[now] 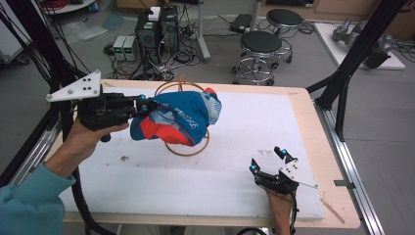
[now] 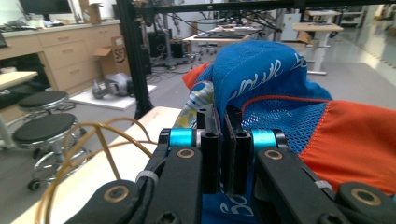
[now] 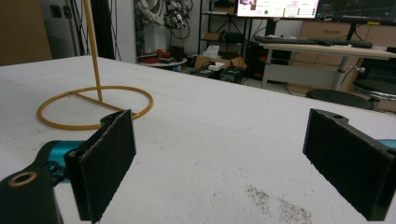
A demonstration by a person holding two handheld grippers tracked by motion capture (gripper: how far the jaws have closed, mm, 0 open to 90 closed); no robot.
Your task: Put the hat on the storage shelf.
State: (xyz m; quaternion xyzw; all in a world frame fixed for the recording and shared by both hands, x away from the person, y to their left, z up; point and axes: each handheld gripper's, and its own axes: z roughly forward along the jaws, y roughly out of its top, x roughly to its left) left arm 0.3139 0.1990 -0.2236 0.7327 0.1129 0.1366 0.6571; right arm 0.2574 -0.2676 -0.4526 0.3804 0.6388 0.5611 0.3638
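Cap (image 1: 178, 117) partly hiding wire stand (image 1: 187, 147)

A blue cloth (image 1: 182, 116) with orange mesh panels and white lettering hangs bunched in the upper middle of the high view, lifted clear of the white surface (image 1: 220, 161). Its left edge is pinched between the closed jaws of the left tool (image 1: 143, 105). In the left gripper view the fabric fills the right half, blue above, orange mesh lower right. Behind it stands a yellow wire stand (image 1: 188, 147): a round ring base lies flat on the surface with a thin upright rod, and loops of it rise behind the cloth.
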